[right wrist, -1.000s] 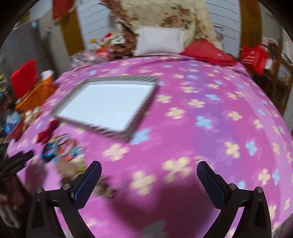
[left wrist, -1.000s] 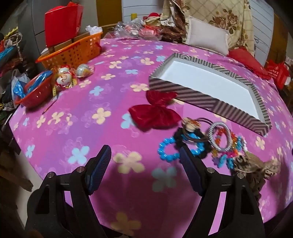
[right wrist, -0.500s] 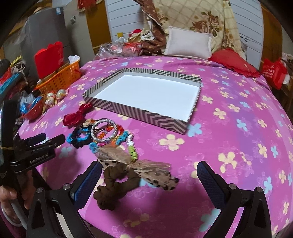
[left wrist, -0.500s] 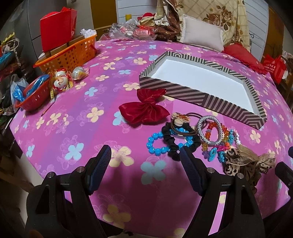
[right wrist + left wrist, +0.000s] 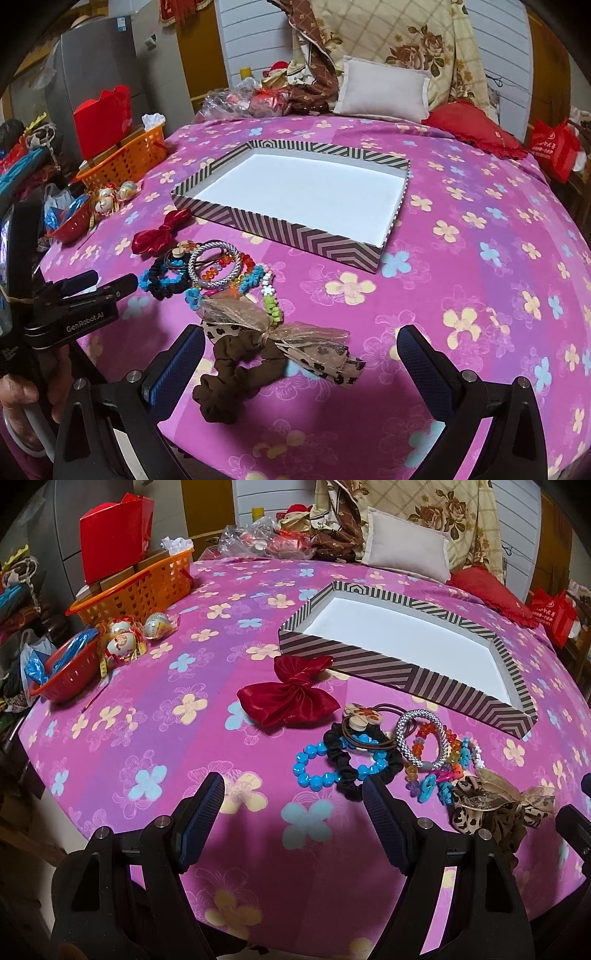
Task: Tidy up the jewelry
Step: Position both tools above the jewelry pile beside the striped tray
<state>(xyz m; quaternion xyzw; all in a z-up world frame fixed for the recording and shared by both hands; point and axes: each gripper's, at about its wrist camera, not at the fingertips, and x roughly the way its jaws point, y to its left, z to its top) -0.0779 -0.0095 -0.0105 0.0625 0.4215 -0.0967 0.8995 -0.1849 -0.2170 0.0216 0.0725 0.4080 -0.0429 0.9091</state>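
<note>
A striped shallow box (image 5: 373, 662) (image 5: 258, 225) with a white, empty inside lies on the pink flowered cloth. In front of it lie a red satin bow (image 5: 290, 698) (image 5: 155, 234), a blue bead bracelet (image 5: 314, 771), a black scrunchie (image 5: 345, 758), a silver bangle (image 5: 421, 740) (image 5: 214, 267), coloured bead bracelets (image 5: 255, 278) and a leopard-print bow with a brown scrunchie (image 5: 487, 812) (image 5: 258, 350). My left gripper (image 5: 293, 819) is open and empty, just short of the blue bracelet; it also shows in the right wrist view (image 5: 99, 286). My right gripper (image 5: 301, 365) is open and empty around the leopard bow's near side.
An orange basket (image 5: 140, 590) with boxes and a red bag, a red bowl (image 5: 64, 675) and round ornaments (image 5: 125, 638) stand at the table's left edge. Pillows (image 5: 384, 90) and clutter lie at the back. The table edge is close below both grippers.
The right gripper swung left, so the jewelry pile and leopard bow came in front of it. The left gripper drew back slightly. Both stayed open.
</note>
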